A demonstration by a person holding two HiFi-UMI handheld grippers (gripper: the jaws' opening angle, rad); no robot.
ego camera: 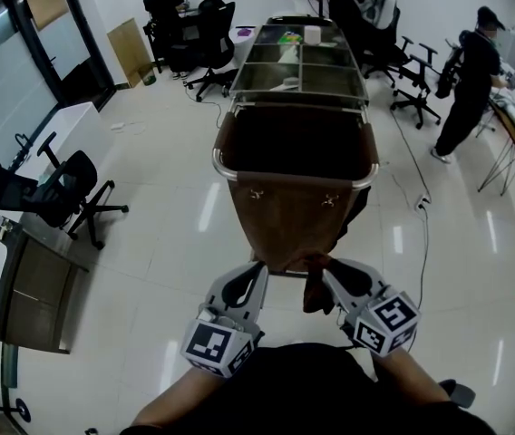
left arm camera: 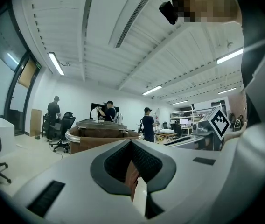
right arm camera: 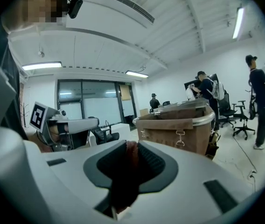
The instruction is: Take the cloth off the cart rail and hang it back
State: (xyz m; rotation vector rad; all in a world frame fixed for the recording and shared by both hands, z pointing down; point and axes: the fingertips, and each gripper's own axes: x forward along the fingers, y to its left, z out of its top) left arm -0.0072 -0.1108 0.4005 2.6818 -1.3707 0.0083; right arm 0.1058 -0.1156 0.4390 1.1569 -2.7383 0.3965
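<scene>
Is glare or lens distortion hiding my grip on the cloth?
Head view: light streaks glare on the floor, not the cloth; its lower edge is dark. Left gripper view: fisheye bend, black corners, cloth between the jaws readable. Right gripper view: same, clamped fold in shadow.

The cart [ego camera: 294, 89] blocks the way straight ahead. Its near end, with the brown cloth [ego camera: 289, 216] hanging from the metal rail [ego camera: 223, 172], rises right in front of the left gripper [ego camera: 259, 270] and right gripper [ego camera: 323, 267]. Both are clamped on the cloth's lower edge, with only a narrow gap between them. Above the rail the air is open. Bare floor [ego camera: 167, 234] runs down both sides of the cart. On the left an office chair [ego camera: 63, 193] and a low cabinet [ego camera: 35, 288] stand well apart from it. On the right a cable [ego camera: 423, 243] lies along the floor, and a standing person [ego camera: 466, 89] is well off.
</scene>
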